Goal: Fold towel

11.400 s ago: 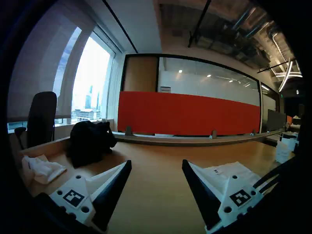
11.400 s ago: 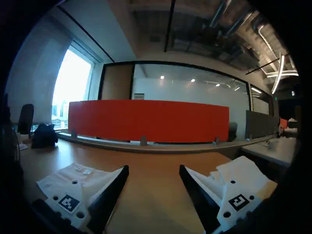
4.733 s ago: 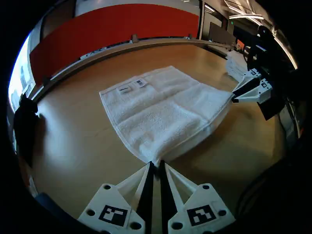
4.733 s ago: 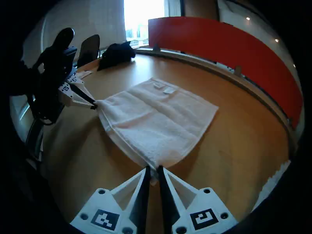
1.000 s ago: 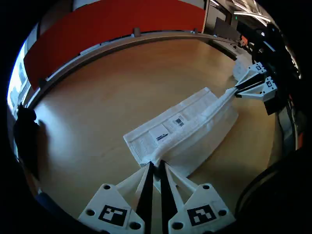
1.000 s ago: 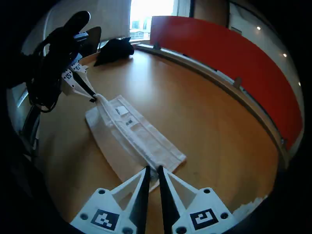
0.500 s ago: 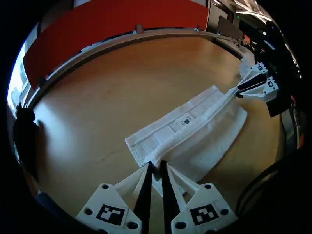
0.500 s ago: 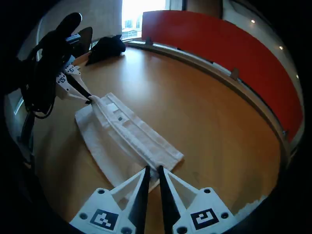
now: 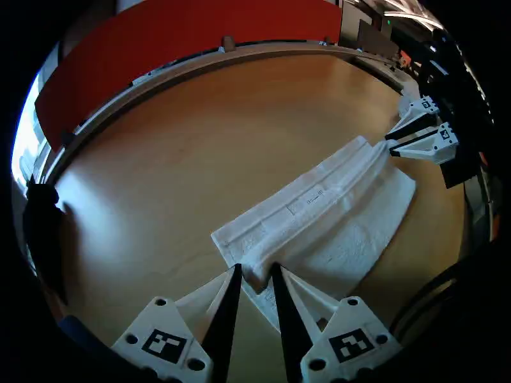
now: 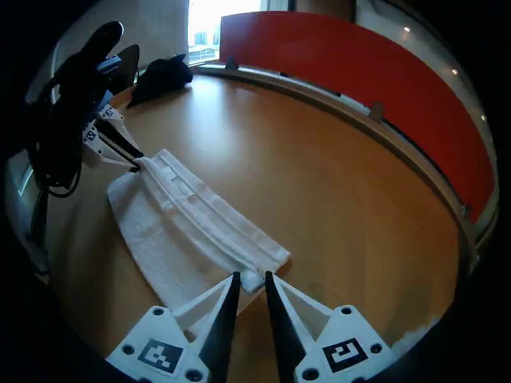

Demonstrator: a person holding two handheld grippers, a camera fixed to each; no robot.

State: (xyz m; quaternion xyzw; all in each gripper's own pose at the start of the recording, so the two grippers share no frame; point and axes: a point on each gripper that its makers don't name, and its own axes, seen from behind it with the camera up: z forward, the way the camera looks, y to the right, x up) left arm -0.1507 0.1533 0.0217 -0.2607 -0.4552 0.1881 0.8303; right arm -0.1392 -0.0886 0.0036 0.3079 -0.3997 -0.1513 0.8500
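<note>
A white towel [image 9: 332,217] lies folded lengthwise on the wooden table [image 9: 191,140], its upper layer a narrower strip along the far side. My left gripper [image 9: 255,271] is at one end of the fold, its fingers slightly apart around the towel's edge. In the right gripper view the towel [image 10: 185,217] runs from my right gripper [image 10: 250,277], also slightly open around the fold's near end, to the left gripper [image 10: 135,163]. The right gripper [image 9: 388,142] shows at the towel's far end in the left gripper view.
A red divider [image 10: 358,64] runs along the table's far edge. A black bag [image 10: 156,73] and a dark chair [image 10: 131,64] sit at the window end. Something white [image 10: 421,338] lies near the table's edge at lower right. Bare wood [image 10: 332,191] stretches beyond the towel.
Both grippers' fingers have spread apart from the pinch of half a second ago. The folded edge has settled lower onto the towel, and the labels have turned out of sight.
</note>
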